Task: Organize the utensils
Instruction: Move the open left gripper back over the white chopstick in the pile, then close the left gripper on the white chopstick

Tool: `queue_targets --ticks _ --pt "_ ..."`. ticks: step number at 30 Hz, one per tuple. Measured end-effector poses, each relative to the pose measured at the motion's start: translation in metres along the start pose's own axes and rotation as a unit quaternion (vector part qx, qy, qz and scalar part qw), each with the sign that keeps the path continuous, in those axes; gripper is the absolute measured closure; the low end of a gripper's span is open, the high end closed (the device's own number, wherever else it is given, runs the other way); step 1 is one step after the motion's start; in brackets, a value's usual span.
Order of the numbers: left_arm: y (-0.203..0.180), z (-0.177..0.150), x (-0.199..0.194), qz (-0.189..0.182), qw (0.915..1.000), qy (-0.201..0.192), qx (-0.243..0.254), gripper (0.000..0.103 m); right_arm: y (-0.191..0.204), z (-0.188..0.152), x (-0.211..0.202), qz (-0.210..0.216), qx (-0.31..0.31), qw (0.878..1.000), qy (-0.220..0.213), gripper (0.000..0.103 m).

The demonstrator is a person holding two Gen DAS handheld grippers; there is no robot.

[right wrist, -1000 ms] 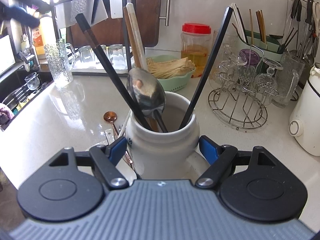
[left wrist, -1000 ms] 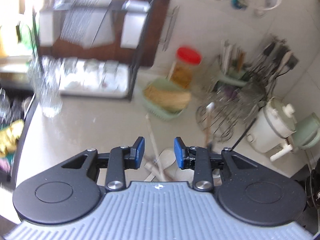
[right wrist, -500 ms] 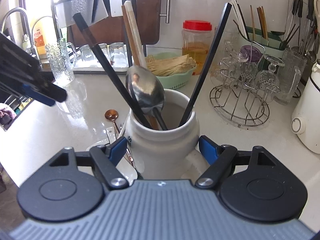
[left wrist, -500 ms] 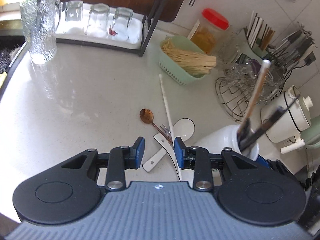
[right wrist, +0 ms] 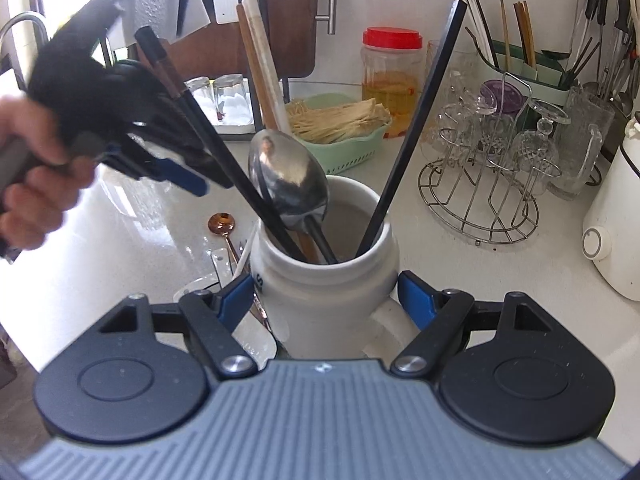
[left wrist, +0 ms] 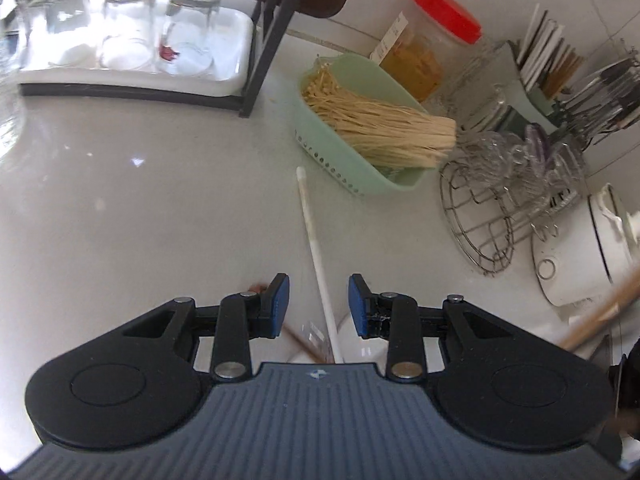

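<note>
1. Left wrist view: left claw (left wrist: 319, 304) released, nothing between the pads. White chopstick (left wrist: 316, 248) flat on the worktop (left wrist: 160, 200), directly ahead and below; long axis roughly along the claw's pointing line, near end running under the gap toward a white spoon (left wrist: 360, 340) partly hidden beneath.
2. Right wrist view: right claw (right wrist: 326, 298) clenched on the white crock (right wrist: 324, 284), pads against both flanks; metal spoon (right wrist: 288, 184) and black chopsticks (right wrist: 416, 128) upright inside. Left claw (right wrist: 168, 172) left of the crock, above a copper spoon (right wrist: 221, 224). Judgement: left hand nearer the loose utensils; approach along the stick's axis, not across.
</note>
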State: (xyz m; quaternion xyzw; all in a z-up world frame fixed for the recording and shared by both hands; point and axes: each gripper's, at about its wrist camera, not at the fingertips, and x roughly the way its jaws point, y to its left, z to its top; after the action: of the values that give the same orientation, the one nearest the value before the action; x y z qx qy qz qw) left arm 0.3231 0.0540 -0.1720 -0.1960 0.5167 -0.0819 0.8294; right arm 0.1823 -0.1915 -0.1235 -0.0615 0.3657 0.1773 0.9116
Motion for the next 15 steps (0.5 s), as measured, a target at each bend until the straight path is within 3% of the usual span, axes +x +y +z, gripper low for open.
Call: queue_targets --ticks 10,15 --pt "-0.014 0.037 0.061 0.048 0.9981 0.024 0.032 0.066 0.002 0.002 0.000 -0.013 0.017 1.000 0.008 0.022" --pt "-0.024 0.046 0.075 0.084 0.9942 0.014 0.066 0.066 0.003 0.003 0.000 -0.017 0.021 1.000 0.011 0.022"
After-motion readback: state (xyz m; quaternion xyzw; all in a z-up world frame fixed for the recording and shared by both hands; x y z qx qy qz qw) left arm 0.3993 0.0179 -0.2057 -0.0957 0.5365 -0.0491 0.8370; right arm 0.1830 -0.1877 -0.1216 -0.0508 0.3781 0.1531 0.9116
